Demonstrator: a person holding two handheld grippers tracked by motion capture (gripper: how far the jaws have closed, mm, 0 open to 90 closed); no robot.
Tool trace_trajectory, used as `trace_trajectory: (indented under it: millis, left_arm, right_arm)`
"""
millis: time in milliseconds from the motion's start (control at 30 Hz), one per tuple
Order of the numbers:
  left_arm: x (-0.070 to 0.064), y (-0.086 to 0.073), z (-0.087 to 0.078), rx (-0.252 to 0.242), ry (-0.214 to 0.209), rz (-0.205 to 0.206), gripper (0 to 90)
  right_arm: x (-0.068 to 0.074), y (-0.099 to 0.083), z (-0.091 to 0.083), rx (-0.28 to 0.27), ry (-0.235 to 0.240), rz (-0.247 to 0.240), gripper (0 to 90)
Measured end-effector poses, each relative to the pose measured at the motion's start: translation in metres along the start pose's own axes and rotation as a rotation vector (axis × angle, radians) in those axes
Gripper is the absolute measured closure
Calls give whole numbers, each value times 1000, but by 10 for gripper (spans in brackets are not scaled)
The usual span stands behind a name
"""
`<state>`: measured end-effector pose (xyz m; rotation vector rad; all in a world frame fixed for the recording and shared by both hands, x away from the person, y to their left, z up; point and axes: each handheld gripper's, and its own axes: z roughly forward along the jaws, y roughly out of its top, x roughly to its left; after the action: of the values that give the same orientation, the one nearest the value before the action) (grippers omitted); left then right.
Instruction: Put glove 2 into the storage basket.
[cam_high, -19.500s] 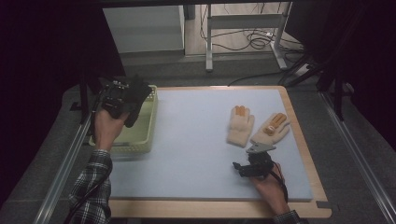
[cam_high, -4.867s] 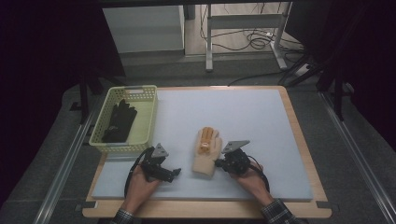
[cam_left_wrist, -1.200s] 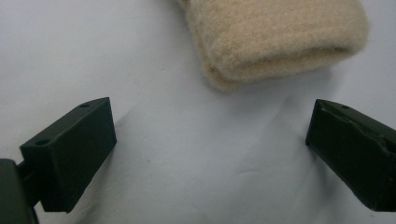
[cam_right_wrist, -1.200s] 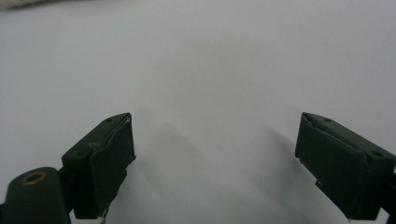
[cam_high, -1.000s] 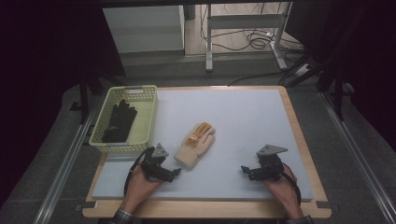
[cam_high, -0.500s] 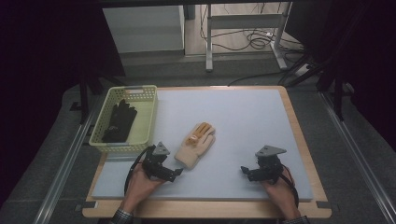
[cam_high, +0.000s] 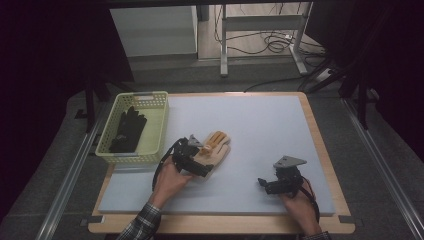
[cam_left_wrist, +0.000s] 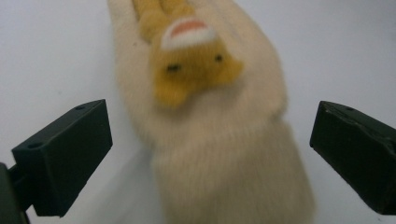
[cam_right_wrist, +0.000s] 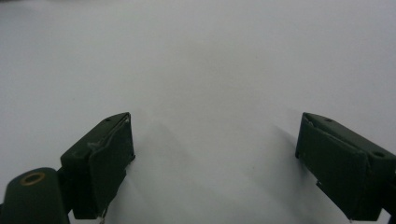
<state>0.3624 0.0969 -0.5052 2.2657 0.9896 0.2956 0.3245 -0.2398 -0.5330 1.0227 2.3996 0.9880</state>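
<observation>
My left hand-held gripper (cam_left_wrist: 205, 154) gapes wide around the cream glove (cam_high: 214, 152) at frame centre, holding nothing; a shallow bite might pinch one layer and drop it.

In the left gripper view the cream knitted glove with orange fingers (cam_left_wrist: 219, 154) is blurred, and its fingertips and cuff are cut off by the top and bottom edges. In the high view the left gripper (cam_high: 192, 159) covers that glove's cuff end, so whether the jaws touch it cannot be told. The black glove (cam_high: 128, 129) in the pale green plastic basket (cam_high: 161, 122) by the bench's left edge is too dark to tell whether it is one or a pair.
</observation>
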Motion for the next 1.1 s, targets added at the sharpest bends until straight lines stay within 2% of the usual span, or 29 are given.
trace_trajectory:
  millis: [133, 333, 400, 433, 533, 700, 767, 933, 1100]
  left_arm:
    - [-2, 11, 19, 38, 11, -4, 0]
    - [-8, 15, 45, 110, 48, 28, 0]
    - [-5, 14, 46, 101, 26, -11, 0]
    - [-4, 13, 45, 99, 22, -13, 9]
    - [-5, 12, 40, 90, 14, 0, 108]
    - [-10, 12, 33, 89, 13, 6, 387]
    - [-14, 11, 32, 87, 16, 12, 473]
    - [-14, 12, 30, 90, -5, 21, 567]
    - [-6, 15, 24, 81, -13, -11, 577]
  right_arm:
    - [0, 0, 0, 0, -1, 0, 110]
    - [0, 0, 0, 0, 0, 0, 110]
    - [0, 0, 0, 0, 0, 0, 110]
    - [0, 0, 0, 0, -1, -1, 110]
    - [0, 0, 0, 0, 0, 0, 110]
    - [0, 0, 0, 0, -1, -1, 110]
    - [0, 0, 0, 0, -1, -1, 110]
    - [0, 0, 0, 0, -1, -1, 111]
    - [0, 0, 0, 0, -1, 0, 110]
